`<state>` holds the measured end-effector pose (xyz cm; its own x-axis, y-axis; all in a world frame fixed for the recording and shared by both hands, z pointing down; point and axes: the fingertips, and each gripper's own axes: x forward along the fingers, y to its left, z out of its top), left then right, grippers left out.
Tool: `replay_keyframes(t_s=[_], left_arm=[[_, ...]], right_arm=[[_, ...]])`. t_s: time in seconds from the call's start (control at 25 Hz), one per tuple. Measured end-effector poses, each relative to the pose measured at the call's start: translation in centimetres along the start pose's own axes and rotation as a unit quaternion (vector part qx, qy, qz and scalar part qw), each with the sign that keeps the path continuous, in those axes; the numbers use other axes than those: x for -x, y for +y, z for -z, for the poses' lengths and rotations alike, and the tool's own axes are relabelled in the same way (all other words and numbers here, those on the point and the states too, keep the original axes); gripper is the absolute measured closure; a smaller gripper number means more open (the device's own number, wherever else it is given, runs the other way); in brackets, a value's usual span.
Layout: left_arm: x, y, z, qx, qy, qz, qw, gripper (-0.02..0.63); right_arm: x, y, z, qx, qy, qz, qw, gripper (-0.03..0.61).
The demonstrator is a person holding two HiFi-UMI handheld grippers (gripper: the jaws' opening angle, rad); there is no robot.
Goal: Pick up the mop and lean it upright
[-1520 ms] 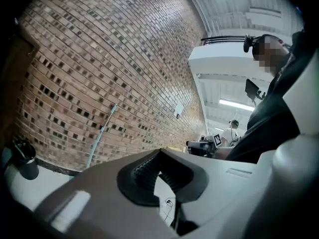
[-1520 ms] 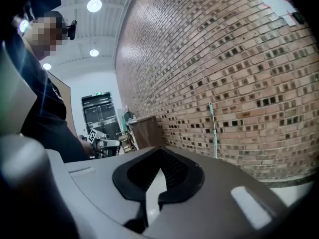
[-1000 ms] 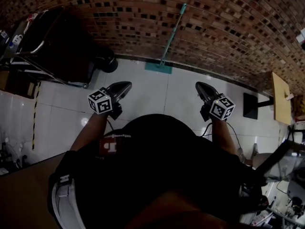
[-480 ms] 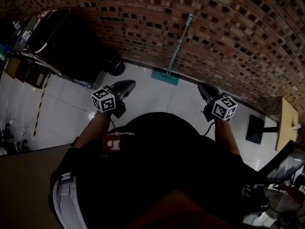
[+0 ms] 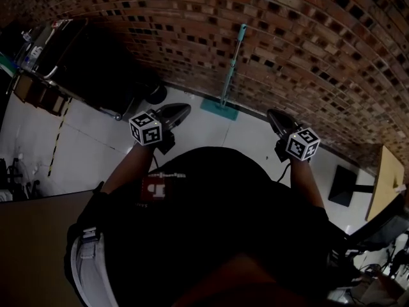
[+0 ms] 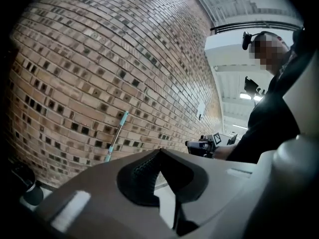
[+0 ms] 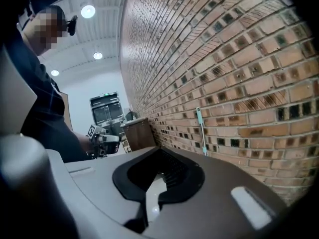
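Note:
The mop leans upright against the brick wall; its teal handle [image 5: 232, 62] runs down to a flat teal head [image 5: 220, 109] on the white floor. It also shows as a thin teal stick, the mop handle [image 6: 115, 136] and mop handle [image 7: 201, 131]. My left gripper [image 5: 182, 110] is to the left of the mop head and apart from it, shut and empty. My right gripper [image 5: 273, 115] hovers to the right of it, also shut with nothing held. Each gripper view shows the other gripper: right gripper [image 6: 201, 146], left gripper [image 7: 102, 141].
A dark cart [image 5: 83, 56] with a black wheel [image 5: 154, 94] stands against the wall at the left. Yellow-black tape [image 5: 56, 144] marks the floor. A black stand base [image 5: 345, 185] and a wooden board [image 5: 385, 171] are at the right. A brown cabinet [image 7: 137, 132] stands by the wall.
The head view has swung a little, so the cart and the right-hand board sit elsewhere in frame. The mop stays leaning on the wall. Both grippers stay shut and empty.

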<state>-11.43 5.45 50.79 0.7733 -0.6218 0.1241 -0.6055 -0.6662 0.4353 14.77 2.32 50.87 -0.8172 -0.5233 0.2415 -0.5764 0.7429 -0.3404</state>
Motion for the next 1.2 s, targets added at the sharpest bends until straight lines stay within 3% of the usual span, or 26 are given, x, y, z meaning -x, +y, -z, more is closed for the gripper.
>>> replay_keyframes(t_s=[0.2, 0.44, 0.84, 1.2], left_arm=[[-3.8, 2.3, -1.6, 0.003, -0.001, 0.016, 0.9999, 0.614], [-8.6, 6.6, -4.4, -0.008, 0.004, 0.07, 0.9975, 0.614], [-15.2, 16.8, -9.1, -0.027, 0.059, 0.155, 0.9858, 0.614], [-20.6, 19.8, -10.5, -0.036, 0.082, 0.174, 0.9806, 0.614]], right_arm=[[-0.4, -3.4, -0.7, -0.009, 0.0, 0.02, 1.0, 0.565], [-3.3, -6.7, -3.0, -0.003, -0.006, 0.053, 0.999, 0.565], [-11.2, -10.8, -7.2, -0.03, -0.016, 0.125, 0.992, 0.565], [-14.6, -13.4, -8.7, -0.029, -0.023, 0.131, 0.991, 0.565]])
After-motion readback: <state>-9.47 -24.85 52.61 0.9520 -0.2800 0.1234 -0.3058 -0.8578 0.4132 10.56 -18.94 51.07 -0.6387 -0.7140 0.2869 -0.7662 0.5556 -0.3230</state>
